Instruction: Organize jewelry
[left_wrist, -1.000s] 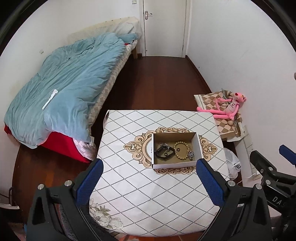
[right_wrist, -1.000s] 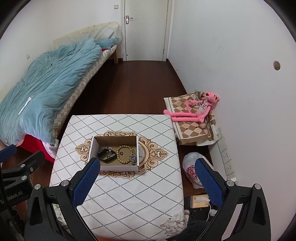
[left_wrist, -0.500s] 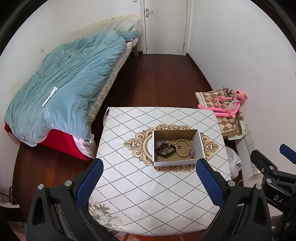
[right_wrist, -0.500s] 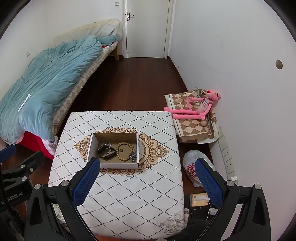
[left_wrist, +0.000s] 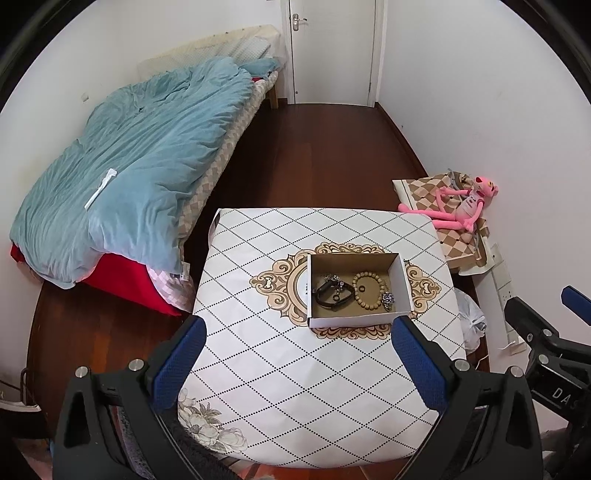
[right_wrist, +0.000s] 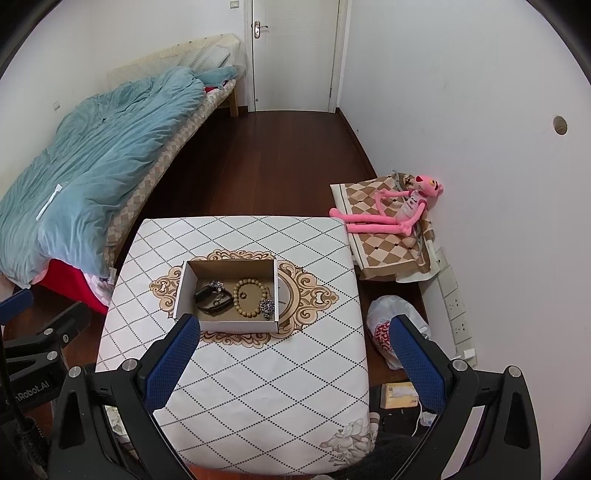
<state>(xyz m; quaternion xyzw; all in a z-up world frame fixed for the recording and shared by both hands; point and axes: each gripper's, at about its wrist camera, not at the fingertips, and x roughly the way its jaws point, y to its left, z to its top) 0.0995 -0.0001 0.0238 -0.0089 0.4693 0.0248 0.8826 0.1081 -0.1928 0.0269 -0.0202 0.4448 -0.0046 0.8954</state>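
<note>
A: Where is the cardboard box (left_wrist: 356, 290)?
B: At the table's (left_wrist: 280, 384) centre, long axis left-right, holding a bead bracelet (left_wrist: 370, 292) and black band (left_wrist: 334, 296).
A: Grippers?
B: Left gripper (left_wrist: 295, 365) and right gripper (right_wrist: 291, 363): 2 jaws spread wide, empty.
</note>
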